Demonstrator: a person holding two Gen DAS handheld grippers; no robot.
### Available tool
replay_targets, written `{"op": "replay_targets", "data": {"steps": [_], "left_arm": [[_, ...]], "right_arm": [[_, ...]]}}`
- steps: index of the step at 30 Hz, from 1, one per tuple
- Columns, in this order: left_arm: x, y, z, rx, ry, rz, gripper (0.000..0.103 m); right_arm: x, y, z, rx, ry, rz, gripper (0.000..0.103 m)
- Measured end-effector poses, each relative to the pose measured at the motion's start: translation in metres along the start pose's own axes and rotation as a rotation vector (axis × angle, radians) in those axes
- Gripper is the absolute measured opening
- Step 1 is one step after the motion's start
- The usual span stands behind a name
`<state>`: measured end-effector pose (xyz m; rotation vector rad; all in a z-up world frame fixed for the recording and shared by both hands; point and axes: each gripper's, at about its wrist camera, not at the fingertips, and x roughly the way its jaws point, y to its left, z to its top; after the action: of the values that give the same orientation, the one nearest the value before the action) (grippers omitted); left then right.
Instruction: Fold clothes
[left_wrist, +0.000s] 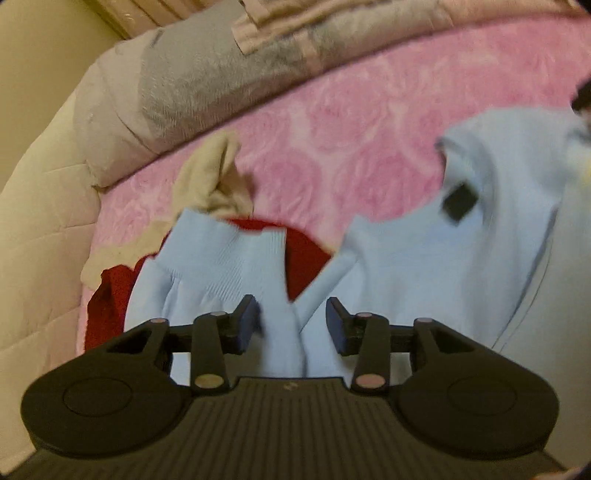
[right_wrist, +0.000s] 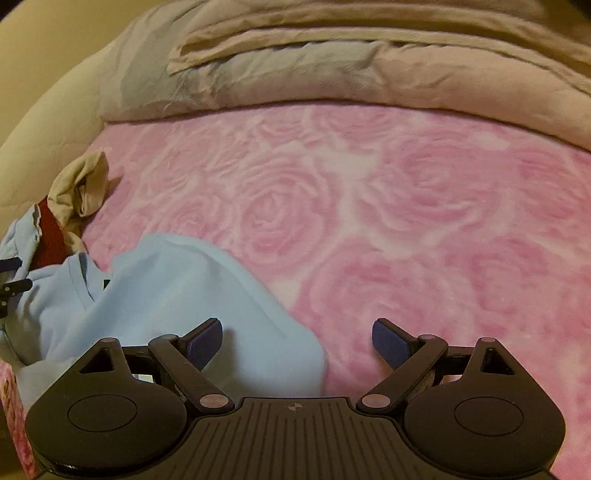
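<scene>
Blue sweater (left_wrist: 424, 251) on bed (left_wrist: 351, 122) (rumpled)

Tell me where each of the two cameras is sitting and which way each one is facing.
Left wrist: sits on the left tool, looking forward along its open fingers over the light blue sweater on the pink blanket; red garment and beige garment beyond.
Right wrist: sits on the right tool, fingers wide open, facing the sweater's edge, the blanket and the grey-beige duvet.
Shared: sweater, red and beige garments, blanket, duvet.
</scene>
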<state>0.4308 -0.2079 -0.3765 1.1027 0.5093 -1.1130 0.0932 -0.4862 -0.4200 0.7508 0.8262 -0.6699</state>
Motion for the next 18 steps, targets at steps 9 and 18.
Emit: {"op": "replay_targets", "data": {"steps": [9,18], "left_arm": [[-0.004,-0.001,-0.023,0.151,0.028,0.046,0.04],[0.017,-0.022,-0.013,0.242,0.076,0.136,0.01]], "right_arm": [[0.022,-0.001,-0.001,-0.073,0.047,0.04,0.091],[-0.018,0.008,-0.01,-0.143,-0.052,0.02,0.006]]}}
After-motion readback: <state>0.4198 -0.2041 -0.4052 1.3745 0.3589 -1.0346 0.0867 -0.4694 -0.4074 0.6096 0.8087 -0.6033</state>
